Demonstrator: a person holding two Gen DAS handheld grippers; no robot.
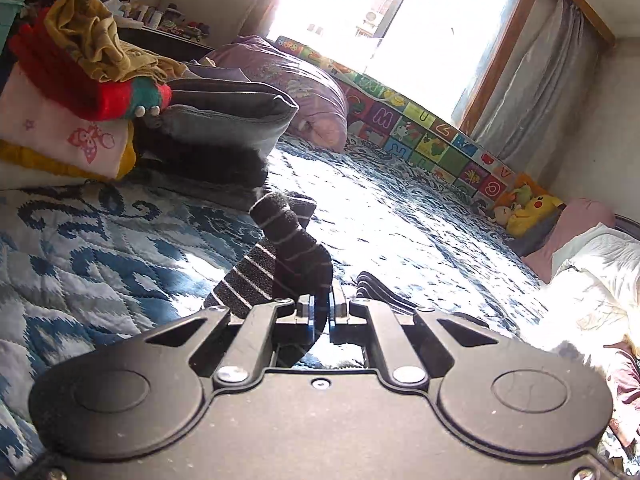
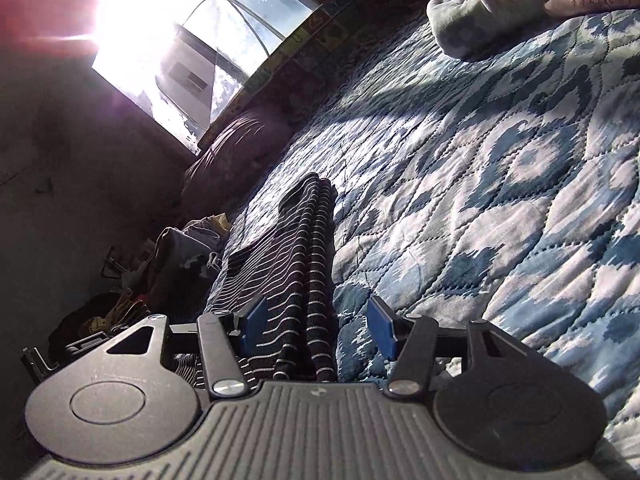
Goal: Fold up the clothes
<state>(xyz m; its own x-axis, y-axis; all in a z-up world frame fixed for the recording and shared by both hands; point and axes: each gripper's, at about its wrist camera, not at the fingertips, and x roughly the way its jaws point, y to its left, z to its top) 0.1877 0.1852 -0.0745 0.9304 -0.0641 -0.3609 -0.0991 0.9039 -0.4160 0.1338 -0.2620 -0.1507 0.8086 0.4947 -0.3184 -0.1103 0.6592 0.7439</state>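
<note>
A dark garment with thin pale stripes [image 1: 286, 256] rises in a twisted fold over the blue patterned quilt [image 1: 100, 248]. My left gripper [image 1: 320, 312] is shut on its edge, the cloth pinched between the closed jaws. In the right wrist view the same striped garment [image 2: 296, 264] lies stretched along the quilt [image 2: 500, 200]. My right gripper [image 2: 318, 324] is open just above it. The blue pads [image 2: 254, 320] stand apart, the left one over the stripes, the other over bare quilt. Nothing is held between them.
A stack of folded clothes [image 1: 120, 92] with a red sweater and mustard cloth on top stands at the back left. A purple pillow [image 1: 296, 80], an alphabet mat [image 1: 420, 128], a yellow plush [image 1: 532, 208] and white bedding [image 1: 592, 272] line the bed. A grey-green cloth [image 2: 488, 4] lies far off.
</note>
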